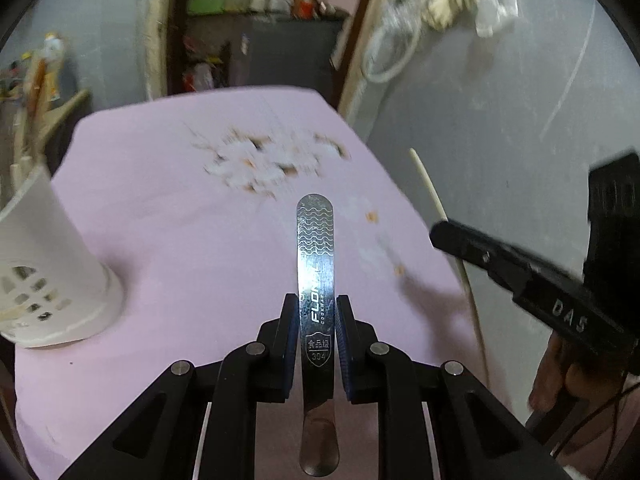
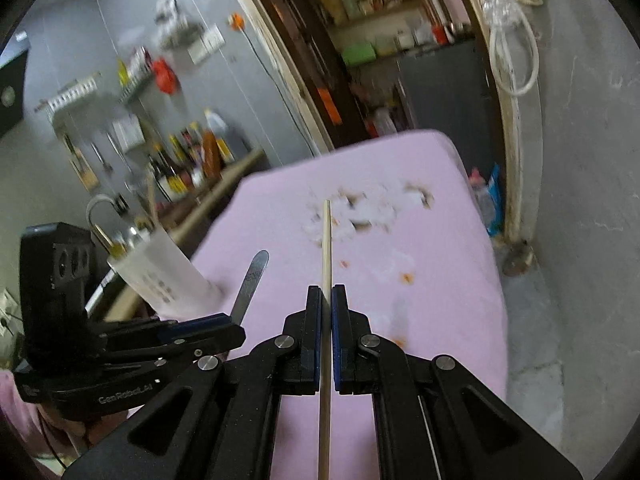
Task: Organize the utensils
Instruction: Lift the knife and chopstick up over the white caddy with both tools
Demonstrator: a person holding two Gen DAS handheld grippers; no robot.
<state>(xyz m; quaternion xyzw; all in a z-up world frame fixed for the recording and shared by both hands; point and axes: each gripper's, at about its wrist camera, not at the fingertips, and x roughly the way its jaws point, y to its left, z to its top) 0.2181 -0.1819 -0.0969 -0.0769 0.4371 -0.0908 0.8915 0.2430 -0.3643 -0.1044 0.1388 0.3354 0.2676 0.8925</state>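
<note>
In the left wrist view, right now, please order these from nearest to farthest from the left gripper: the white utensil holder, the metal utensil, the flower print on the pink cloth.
1. The metal utensil, clamped in the left gripper.
2. The white utensil holder, at the left edge of the pink cloth.
3. The flower print, ahead, past the utensil's tip.

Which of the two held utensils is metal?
The spoon in the left gripper; the right gripper holds a pale wooden chopstick.

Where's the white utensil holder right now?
The white utensil holder stands on the pink tablecloth at its left edge, left of the steel utensil held in the left gripper; the right wrist view shows it beyond that gripper.
</note>
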